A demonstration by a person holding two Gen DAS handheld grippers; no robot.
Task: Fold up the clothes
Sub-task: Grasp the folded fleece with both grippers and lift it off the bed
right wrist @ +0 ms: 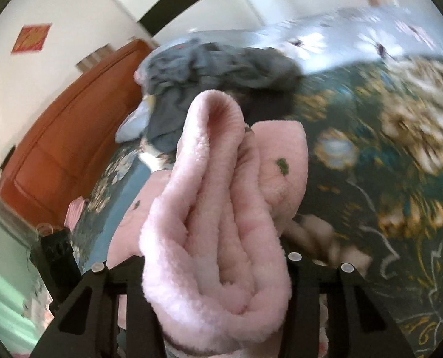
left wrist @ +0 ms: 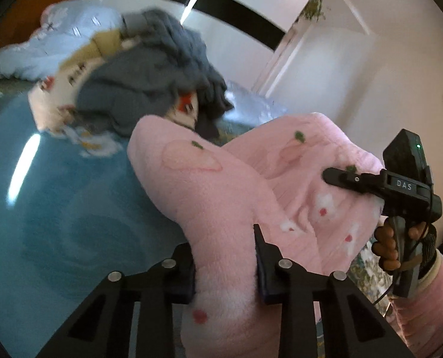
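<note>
A pink fleece garment (left wrist: 221, 191) with small flower and fruit prints hangs between both grippers above the bed. My left gripper (left wrist: 225, 256) is shut on one bunched end of it. My right gripper (right wrist: 218, 271) is shut on another bunched, folded end of the pink garment (right wrist: 218, 208). In the left wrist view the right gripper (left wrist: 340, 177) shows at the right, clamped on the fleece, with the hand holding its handle below.
A pile of grey and patterned clothes (left wrist: 150, 89) lies behind on the bed. A blue sheet (left wrist: 57, 208) and a dark floral cover (right wrist: 385, 164) lie beneath. A white quilt (left wrist: 57, 38) sits at the back, an orange wooden headboard (right wrist: 66, 137) at the left.
</note>
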